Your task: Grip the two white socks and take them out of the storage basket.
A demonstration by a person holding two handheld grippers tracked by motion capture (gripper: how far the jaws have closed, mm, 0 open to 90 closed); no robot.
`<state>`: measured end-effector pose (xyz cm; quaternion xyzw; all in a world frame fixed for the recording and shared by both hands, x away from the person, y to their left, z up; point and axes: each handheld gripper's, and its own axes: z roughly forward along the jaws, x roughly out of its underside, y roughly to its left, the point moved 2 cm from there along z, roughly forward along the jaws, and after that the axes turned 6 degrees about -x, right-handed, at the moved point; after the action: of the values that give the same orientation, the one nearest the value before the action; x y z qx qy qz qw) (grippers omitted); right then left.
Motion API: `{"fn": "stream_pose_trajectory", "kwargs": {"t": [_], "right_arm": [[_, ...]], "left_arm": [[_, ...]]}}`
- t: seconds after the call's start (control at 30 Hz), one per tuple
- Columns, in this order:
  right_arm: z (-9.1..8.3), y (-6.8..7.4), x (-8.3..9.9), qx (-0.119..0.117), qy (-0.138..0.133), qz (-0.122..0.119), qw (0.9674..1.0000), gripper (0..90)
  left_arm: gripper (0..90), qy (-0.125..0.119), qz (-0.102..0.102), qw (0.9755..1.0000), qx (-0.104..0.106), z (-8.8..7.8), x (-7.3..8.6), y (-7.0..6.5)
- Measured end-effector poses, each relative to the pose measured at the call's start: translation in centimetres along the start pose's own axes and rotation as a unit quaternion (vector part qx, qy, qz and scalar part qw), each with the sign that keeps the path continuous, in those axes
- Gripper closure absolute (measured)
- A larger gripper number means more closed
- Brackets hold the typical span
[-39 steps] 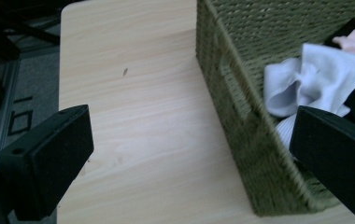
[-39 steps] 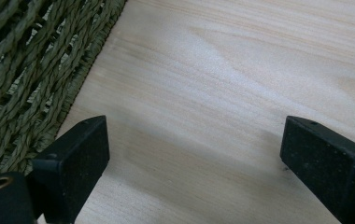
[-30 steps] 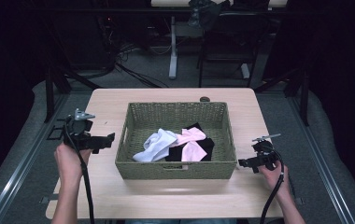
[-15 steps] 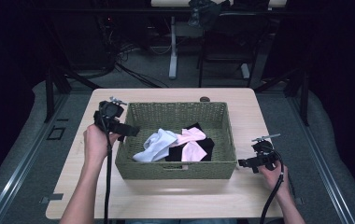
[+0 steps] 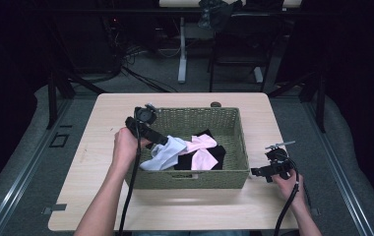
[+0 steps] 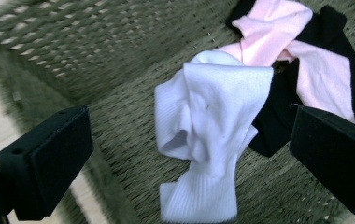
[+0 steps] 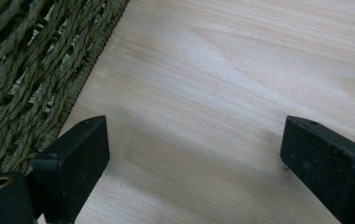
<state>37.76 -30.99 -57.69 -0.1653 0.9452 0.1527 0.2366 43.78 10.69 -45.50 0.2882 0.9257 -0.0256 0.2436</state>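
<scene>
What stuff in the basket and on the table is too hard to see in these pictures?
- Black cloth: mostly under the pink cloth and white sock; the left gripper view's edge and a jaw cut it off.
- White sock's lower end: blurred at that view's bottom edge.
- Small dark object behind the basket: too small in the high view to identify.
- Right gripper: tiny there.
</scene>
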Motion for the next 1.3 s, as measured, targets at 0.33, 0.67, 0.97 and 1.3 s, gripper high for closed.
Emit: {"fn": "stream_pose_trajectory", "kwargs": {"t": [0.33,0.67,0.97,1.3], "right_arm": [[0.0,0.0,0.0,0.002,0.000,0.002,1.0000,7.9],[0.0,-0.1,0.0,0.001,0.001,0.003,1.0000,7.9],[0.0,-0.1,0.0,0.002,-0.001,0.002,1.0000,7.9],[-0.1,-0.2,0.0,0.002,0.001,0.002,1.0000,8.0]], "left_arm": [[17.4,0.039,0.041,0.9984,-0.002,2.9,-0.6,-2.0],[33.4,0.090,0.061,0.9941,-0.007,5.7,-0.9,-3.1],[78.1,0.091,0.066,0.9936,-0.007,5.6,-0.9,-3.1],[83.8,0.051,0.058,0.9970,-0.006,1.9,-1.4,-2.0]]}}
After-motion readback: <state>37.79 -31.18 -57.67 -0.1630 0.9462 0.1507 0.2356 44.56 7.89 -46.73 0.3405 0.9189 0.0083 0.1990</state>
